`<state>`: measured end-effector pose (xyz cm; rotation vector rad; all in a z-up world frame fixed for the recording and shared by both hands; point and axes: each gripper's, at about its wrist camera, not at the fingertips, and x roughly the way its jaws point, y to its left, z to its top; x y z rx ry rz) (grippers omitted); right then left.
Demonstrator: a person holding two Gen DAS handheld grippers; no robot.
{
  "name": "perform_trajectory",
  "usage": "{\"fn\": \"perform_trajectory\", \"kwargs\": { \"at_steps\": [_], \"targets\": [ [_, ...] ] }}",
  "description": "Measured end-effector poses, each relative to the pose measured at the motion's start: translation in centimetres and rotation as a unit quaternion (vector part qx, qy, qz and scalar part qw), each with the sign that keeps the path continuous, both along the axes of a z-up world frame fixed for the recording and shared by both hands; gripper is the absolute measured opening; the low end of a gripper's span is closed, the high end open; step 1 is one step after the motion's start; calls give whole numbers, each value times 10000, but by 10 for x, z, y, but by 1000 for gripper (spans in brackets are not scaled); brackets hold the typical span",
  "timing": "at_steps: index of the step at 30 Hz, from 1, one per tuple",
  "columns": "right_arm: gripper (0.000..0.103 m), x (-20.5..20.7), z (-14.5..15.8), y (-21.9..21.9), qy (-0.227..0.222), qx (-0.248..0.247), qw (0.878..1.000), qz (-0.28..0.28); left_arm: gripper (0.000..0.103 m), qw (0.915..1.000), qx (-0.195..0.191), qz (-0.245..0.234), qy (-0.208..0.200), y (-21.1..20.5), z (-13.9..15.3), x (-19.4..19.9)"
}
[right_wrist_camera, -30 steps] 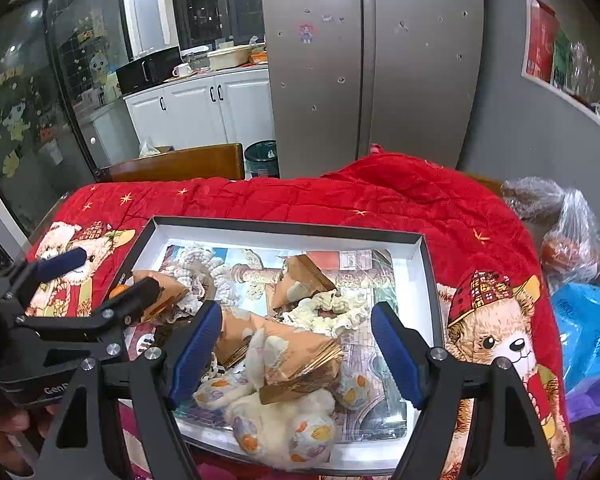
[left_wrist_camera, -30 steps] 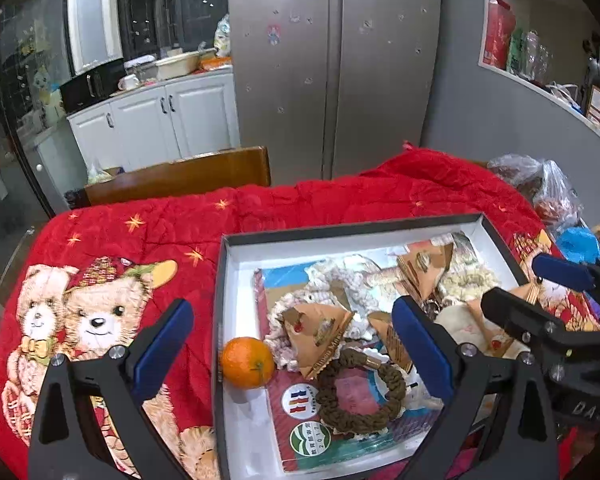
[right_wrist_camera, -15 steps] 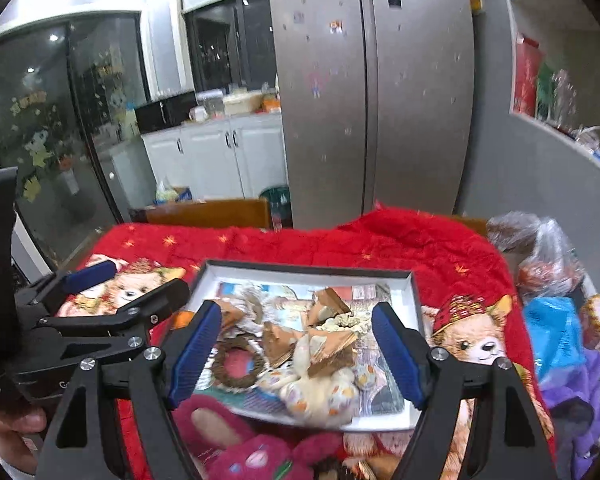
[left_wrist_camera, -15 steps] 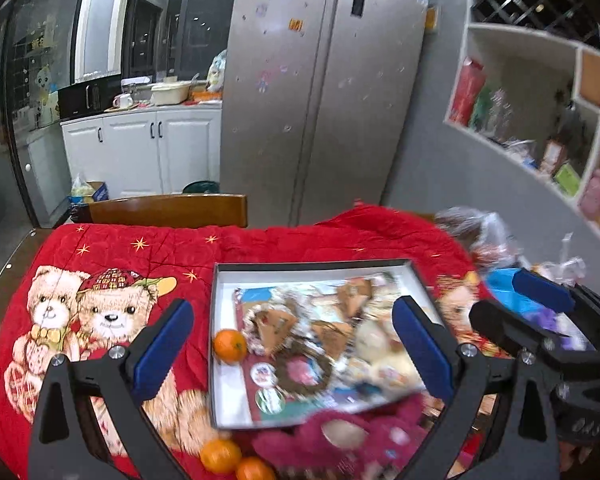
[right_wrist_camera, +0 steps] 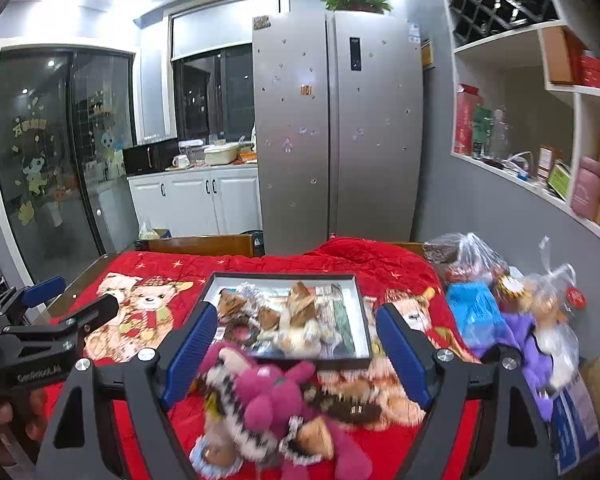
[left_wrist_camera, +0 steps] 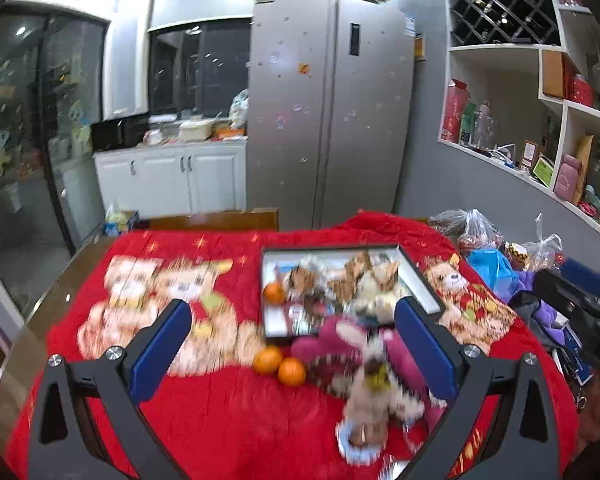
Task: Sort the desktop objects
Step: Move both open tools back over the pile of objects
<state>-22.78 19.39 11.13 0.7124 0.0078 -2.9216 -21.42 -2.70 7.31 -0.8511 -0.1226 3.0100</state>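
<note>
Your left tongs (left_wrist_camera: 292,344) hang wide apart and empty above the red teddy-bear blanket (left_wrist_camera: 204,412), while your right tongs (right_wrist_camera: 296,348) also gape wide, holding nothing, over a pink plush toy (right_wrist_camera: 276,396) lying on the blanket just in front of the tray. In the left view two oranges (left_wrist_camera: 280,366) touch each other on the blanket just beside the tray's near corner, and a third orange (left_wrist_camera: 275,293) sits inside the tray (left_wrist_camera: 420,276) at its left edge. The black-rimmed tray is heaped with small plush toys and paper items, blurred by motion. Plastic bags (right_wrist_camera: 476,264) crowd the tabletop's right side, and a silver refrigerator (right_wrist_camera: 340,132) stands behind.
</note>
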Motion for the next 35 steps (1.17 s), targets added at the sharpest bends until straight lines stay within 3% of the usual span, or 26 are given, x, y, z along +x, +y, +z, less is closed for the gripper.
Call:
{"fn": "perform_trajectory", "kwargs": {
  "at_steps": [4, 7, 10, 16, 27, 35],
  "targets": [
    [91, 53, -28, 9, -1, -383, 9992, -87, 103, 9982, 537, 85, -263, -11, -33, 42],
    [92, 67, -52, 12, -193, -466, 9986, -152, 103, 9960, 667, -112, -577, -5, -40, 47],
    [92, 66, -64, 11, -524, -439, 9973, -264, 103, 9982, 432, 13, -427, 4, -37, 56],
    [92, 73, -61, 0, -540, -237, 9980, -212, 103, 9995, 14, 37, -319, 19, -30, 67],
    [92, 74, -62, -8, -810, -120, 9964, -212, 103, 9998, -70, -77, -148, 24, -19, 79],
    [92, 83, -54, -15, -635, 131, 9976, -227, 103, 9999, -73, -97, -13, 25, -13, 87]
  ]
}}
